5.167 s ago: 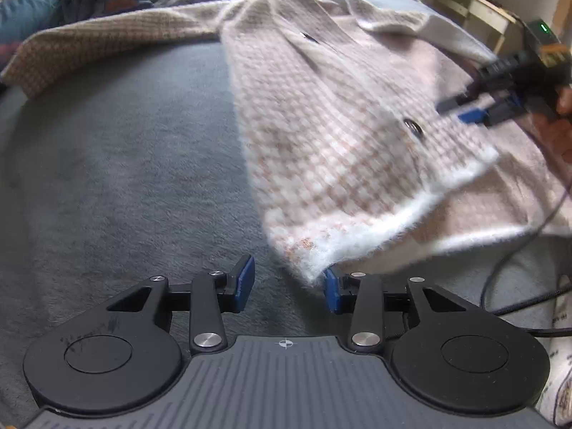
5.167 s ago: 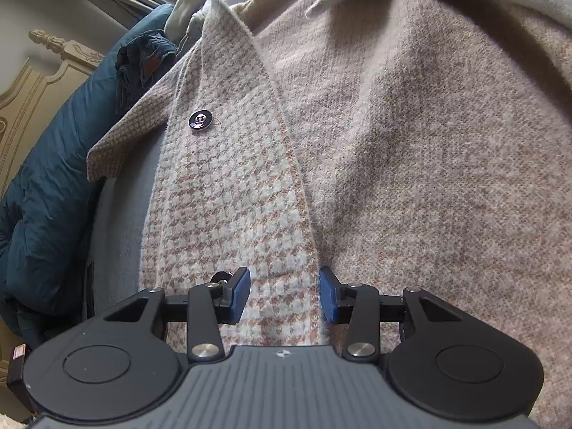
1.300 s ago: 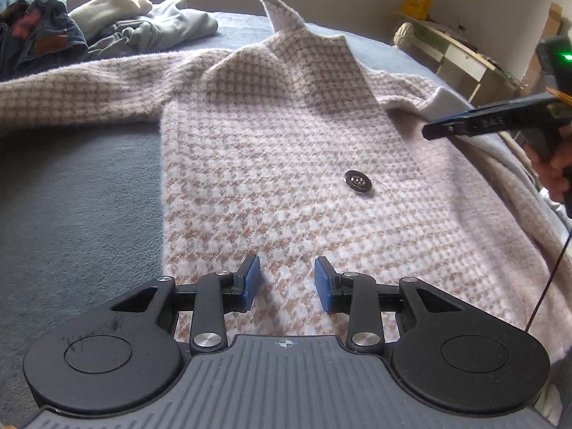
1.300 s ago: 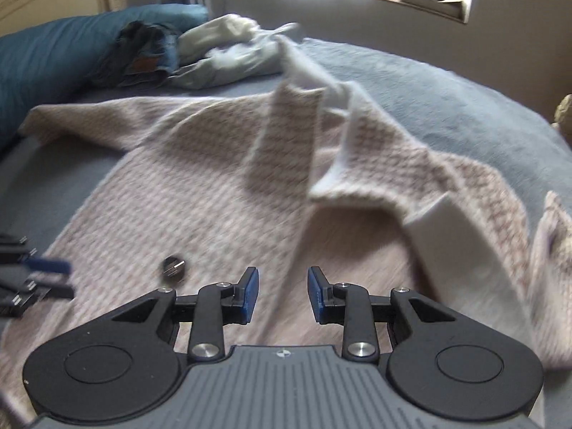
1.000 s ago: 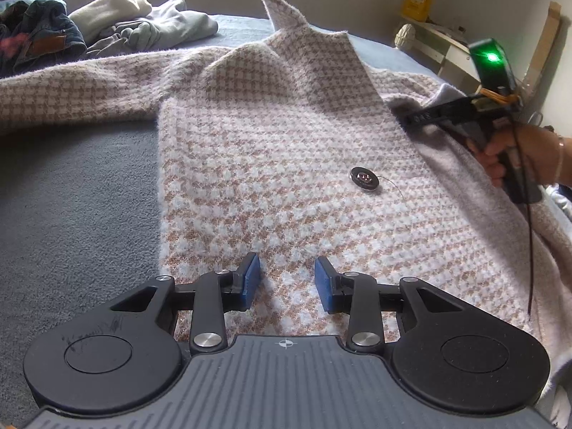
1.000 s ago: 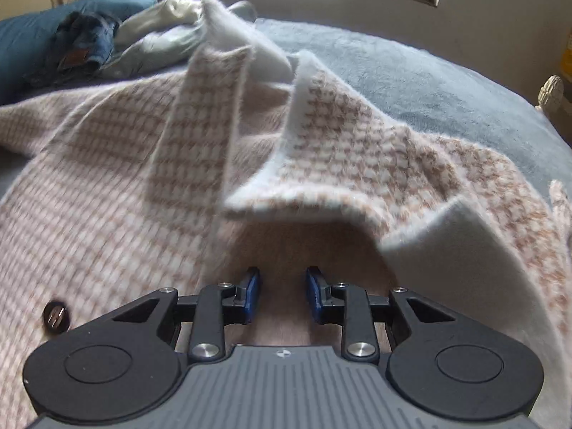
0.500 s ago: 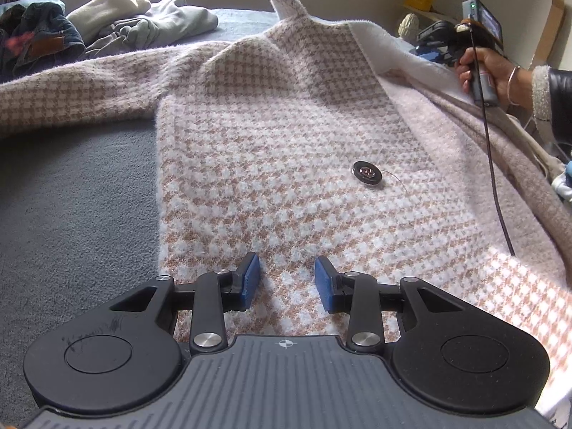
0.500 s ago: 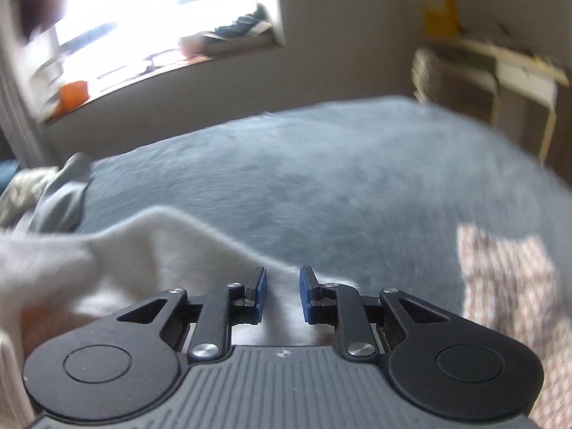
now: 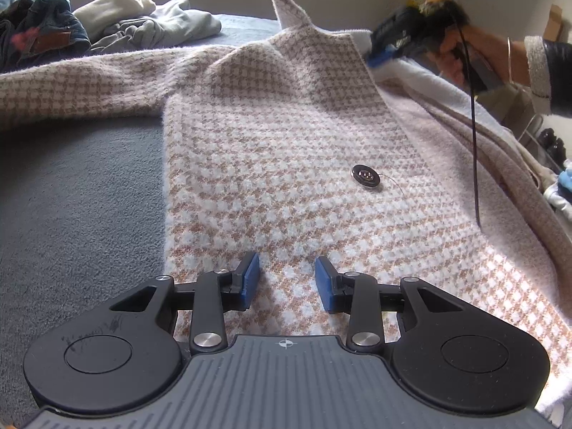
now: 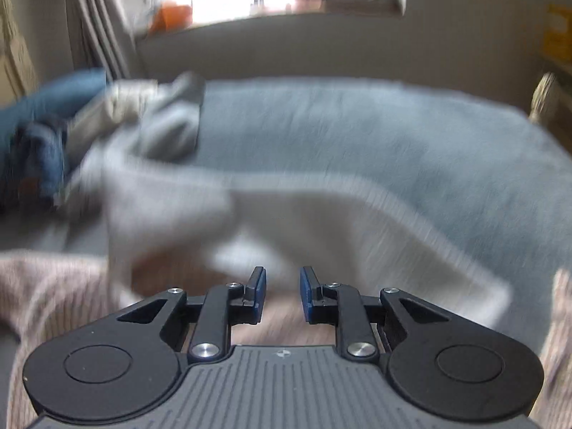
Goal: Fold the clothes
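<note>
Hovering with jaws parted over the houndstooth coat (image 9: 286, 164), the left gripper (image 9: 287, 279) grips nothing, while the right gripper (image 10: 282, 295), jaws likewise parted, nears the collar ahead.

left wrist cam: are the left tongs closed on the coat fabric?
No. The left tongs stand open over the houndstooth coat, with a clear gap between the blue pads and no fabric pinched.

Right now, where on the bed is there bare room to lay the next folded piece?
Free: the grey blanket left of the houndstooth coat, below its spread sleeve. Crowded: the clothes pile at the far left, and the right side, where the right gripper works the coat's edge.
</note>
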Demonstrator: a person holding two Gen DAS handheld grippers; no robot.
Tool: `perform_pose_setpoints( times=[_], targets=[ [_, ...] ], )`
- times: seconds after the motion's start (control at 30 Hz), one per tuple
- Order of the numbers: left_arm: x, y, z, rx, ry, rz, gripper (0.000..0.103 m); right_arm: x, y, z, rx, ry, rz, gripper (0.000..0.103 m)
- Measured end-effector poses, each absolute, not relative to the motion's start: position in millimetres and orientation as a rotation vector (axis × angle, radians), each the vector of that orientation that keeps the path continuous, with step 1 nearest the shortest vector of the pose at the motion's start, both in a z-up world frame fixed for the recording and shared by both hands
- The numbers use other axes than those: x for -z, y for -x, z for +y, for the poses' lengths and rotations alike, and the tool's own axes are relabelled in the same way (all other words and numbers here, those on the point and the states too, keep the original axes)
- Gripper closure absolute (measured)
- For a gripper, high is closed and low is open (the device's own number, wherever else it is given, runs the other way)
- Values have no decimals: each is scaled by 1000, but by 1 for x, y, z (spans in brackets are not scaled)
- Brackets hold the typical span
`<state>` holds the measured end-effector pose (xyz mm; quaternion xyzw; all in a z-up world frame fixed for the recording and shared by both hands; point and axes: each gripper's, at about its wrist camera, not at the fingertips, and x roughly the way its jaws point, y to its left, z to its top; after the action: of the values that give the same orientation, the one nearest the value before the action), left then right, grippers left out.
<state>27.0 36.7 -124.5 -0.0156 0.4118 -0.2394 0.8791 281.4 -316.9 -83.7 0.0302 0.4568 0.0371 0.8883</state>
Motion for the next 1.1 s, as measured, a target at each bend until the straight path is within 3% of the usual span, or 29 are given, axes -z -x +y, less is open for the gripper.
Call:
perform_pose_setpoints(
  times=[0.1,0.17,0.2,0.23,0.37,0.67,0.8,0.97,1.1],
  targets=[
    [124,-25,38,492,38,858,68,95,-286,-296,-103,15,1043,83],
    [124,-24,38,486,34,863,68,100,-303,-321,20,97,988,86],
    [123,-24,37,484,27,867,68,102,-317,-338,80,114,966,93],
    [122,-23,37,483,17,870,68,105,-331,-357,104,64,976,100],
    [122,-24,36,475,5,886,68,114,-357,-383,125,-141,1020,103],
    [122,-24,34,446,9,897,68,81,-348,-333,-39,-96,951,93],
    [122,-23,33,439,9,896,68,87,-363,-315,-164,-131,950,77],
    [121,-23,34,441,10,898,68,112,-380,-329,3,-115,978,83],
    [122,-25,35,446,17,905,68,68,-347,-325,-97,-254,839,79]
  ],
)
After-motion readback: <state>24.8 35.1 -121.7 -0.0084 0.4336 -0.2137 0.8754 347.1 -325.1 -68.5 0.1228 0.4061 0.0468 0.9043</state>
